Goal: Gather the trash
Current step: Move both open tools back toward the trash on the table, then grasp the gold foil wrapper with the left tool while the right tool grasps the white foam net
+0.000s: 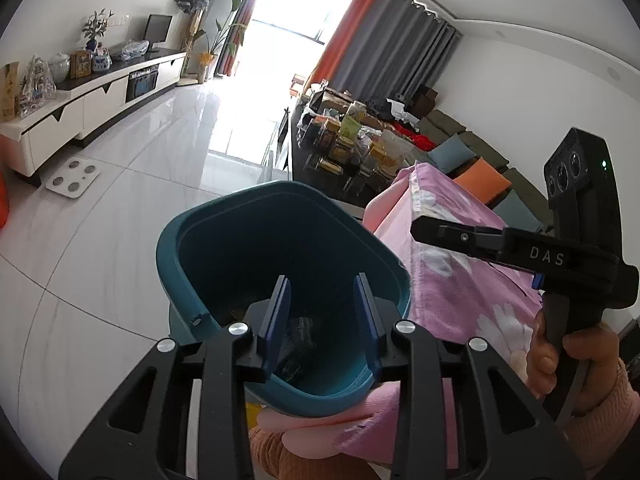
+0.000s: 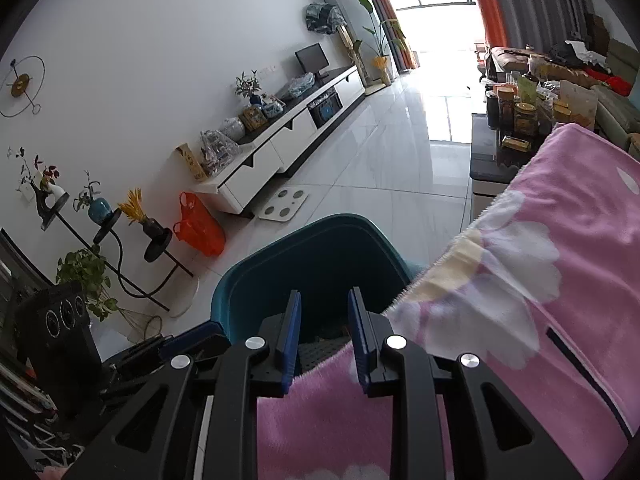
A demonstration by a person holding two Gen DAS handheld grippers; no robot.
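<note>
A teal trash bin [image 1: 192, 256] stands on the floor beside a table covered with a pink flowered cloth [image 1: 452, 280]. My left gripper [image 1: 322, 284] hangs open and empty over the bin's mouth; dark trash lies at the bottom. My right gripper [image 2: 324, 300] is open and empty at the cloth's edge, pointing over the bin [image 2: 256, 276]. The right gripper's body also shows in the left wrist view [image 1: 560, 256], held in a hand above the cloth. The left gripper's body shows at the lower left of the right wrist view [image 2: 72, 328].
A white TV cabinet [image 1: 92, 100] runs along the left wall, a white scale [image 1: 72, 178] on the floor before it. A dark coffee table [image 1: 344, 148] crowded with jars stands behind the cloth. An orange bag [image 2: 200, 228] and plant stands [image 2: 120, 240] line the wall.
</note>
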